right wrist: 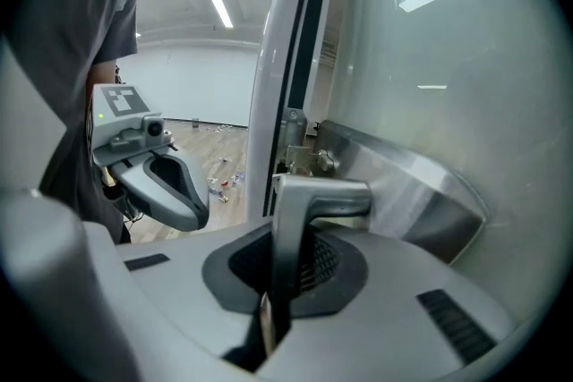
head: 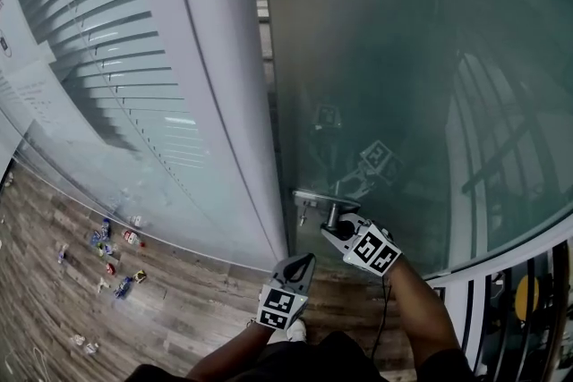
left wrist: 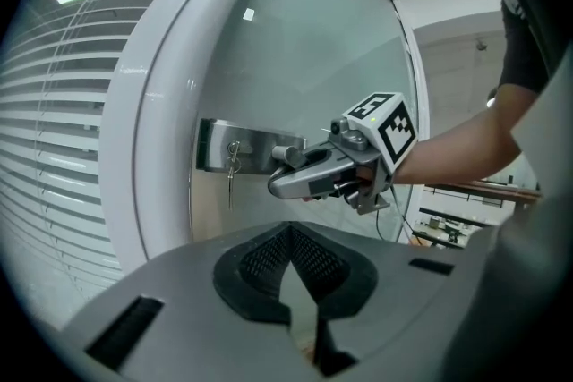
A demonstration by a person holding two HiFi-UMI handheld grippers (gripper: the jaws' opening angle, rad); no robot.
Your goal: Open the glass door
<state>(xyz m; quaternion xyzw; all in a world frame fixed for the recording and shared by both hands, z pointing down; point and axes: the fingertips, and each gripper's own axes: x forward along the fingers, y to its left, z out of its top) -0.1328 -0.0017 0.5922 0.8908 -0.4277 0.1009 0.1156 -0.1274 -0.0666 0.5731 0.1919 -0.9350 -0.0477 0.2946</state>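
The right tool (head: 334, 231) is clamped on the lever handle (right wrist: 309, 203) of the glass door (head: 403, 103) directly ahead of it, likely to work the latch. The left tool (head: 303, 264), jaws together and empty, waits just beside it, clear of the handle.

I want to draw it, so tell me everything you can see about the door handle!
The door handle is a bent lever of shiny grey metal. It sticks out from a steel plate on the glass door, near the door's edge. A key hangs from the plate beside it. The right gripper has its jaws shut on the lever.
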